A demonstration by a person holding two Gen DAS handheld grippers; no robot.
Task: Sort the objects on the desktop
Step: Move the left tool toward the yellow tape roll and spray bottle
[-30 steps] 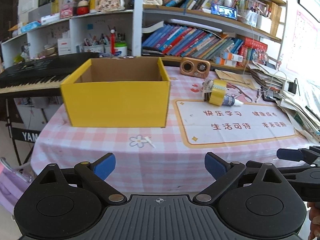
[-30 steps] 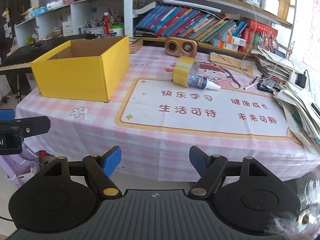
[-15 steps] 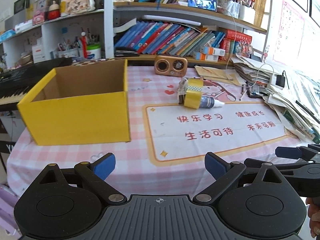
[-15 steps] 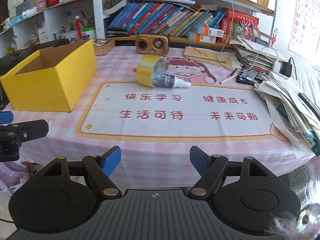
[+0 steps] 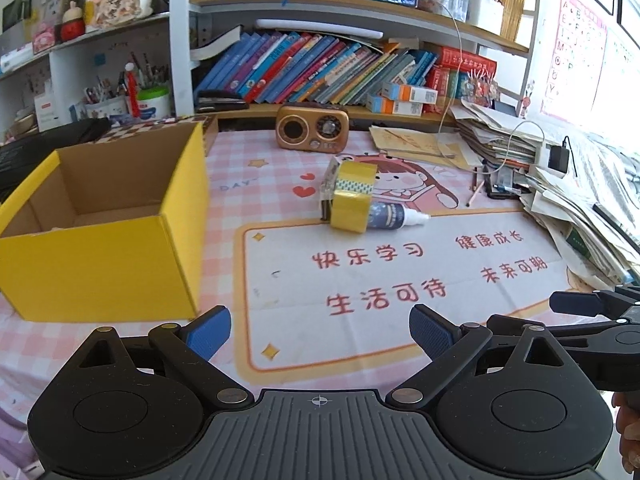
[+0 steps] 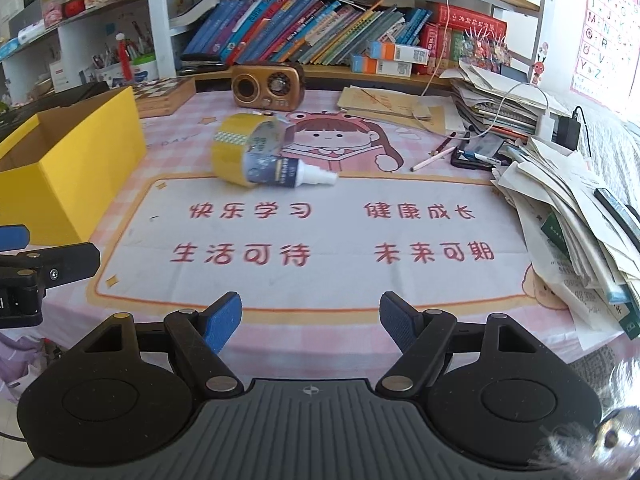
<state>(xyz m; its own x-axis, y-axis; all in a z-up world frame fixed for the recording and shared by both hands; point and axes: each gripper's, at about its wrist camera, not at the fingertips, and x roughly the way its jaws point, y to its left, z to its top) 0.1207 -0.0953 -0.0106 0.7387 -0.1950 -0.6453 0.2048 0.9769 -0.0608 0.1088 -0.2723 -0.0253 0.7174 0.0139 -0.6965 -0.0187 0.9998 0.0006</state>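
Observation:
An open yellow cardboard box (image 5: 108,240) (image 6: 68,172) stands empty on the left of the table. Near the table's middle lie a roll of yellow tape (image 5: 352,196) (image 6: 232,152) and a small blue-labelled bottle with a white nozzle (image 5: 396,218) (image 6: 288,174), touching each other. My left gripper (image 5: 320,330) hangs open over the near edge of the printed mat, nothing between its blue pads. My right gripper (image 6: 311,318) is open too, over the front of the mat, well short of the bottle.
A brown retro radio (image 5: 312,128) (image 6: 267,86) sits at the back. A heap of papers (image 6: 568,216), a phone, pens and a charger crowd the right side. Bookshelves rise behind; a keyboard instrument stands beyond the box at left.
Both grippers have travelled rightward along the table and slightly closer in; the box has slid left in view and the tape and bottle look nearer. Jaws unchanged.

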